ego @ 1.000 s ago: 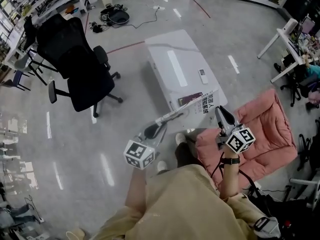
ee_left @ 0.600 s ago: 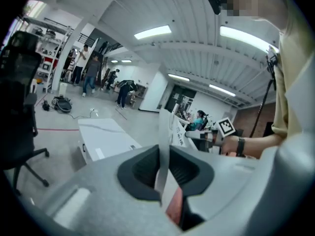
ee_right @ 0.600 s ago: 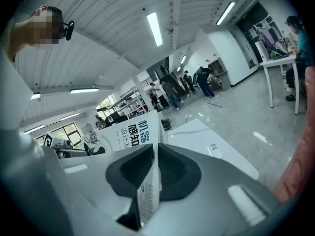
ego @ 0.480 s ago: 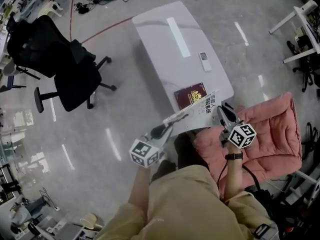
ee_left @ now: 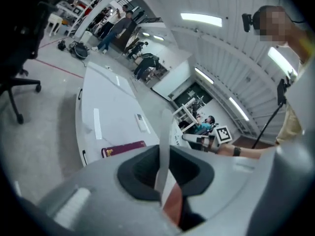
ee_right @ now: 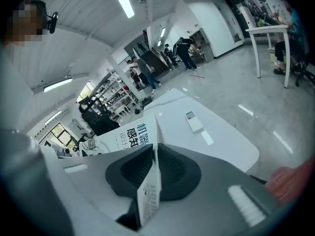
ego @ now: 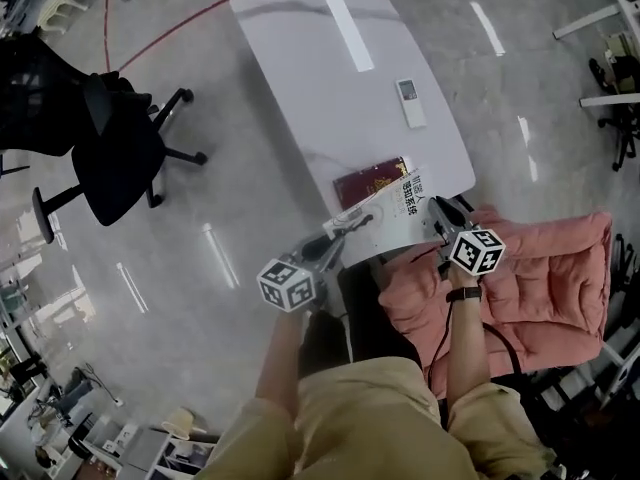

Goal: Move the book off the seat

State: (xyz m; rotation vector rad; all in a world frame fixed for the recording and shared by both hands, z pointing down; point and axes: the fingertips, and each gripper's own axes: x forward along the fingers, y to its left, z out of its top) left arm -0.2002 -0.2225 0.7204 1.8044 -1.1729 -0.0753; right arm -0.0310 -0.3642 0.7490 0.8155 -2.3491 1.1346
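The book (ego: 395, 213) is a thin white paperback with black characters printed on its cover. It is pinched at opposite edges in the jaws of the left gripper (ego: 343, 230) and the right gripper (ego: 436, 214). It is held in the air with its cover tilted, just beside the pink quilted seat (ego: 545, 278) and not resting on the cushion.

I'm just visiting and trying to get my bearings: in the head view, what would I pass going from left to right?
Going across: black office chair → left gripper → white book, gripped at both ends → right gripper → pink seat.
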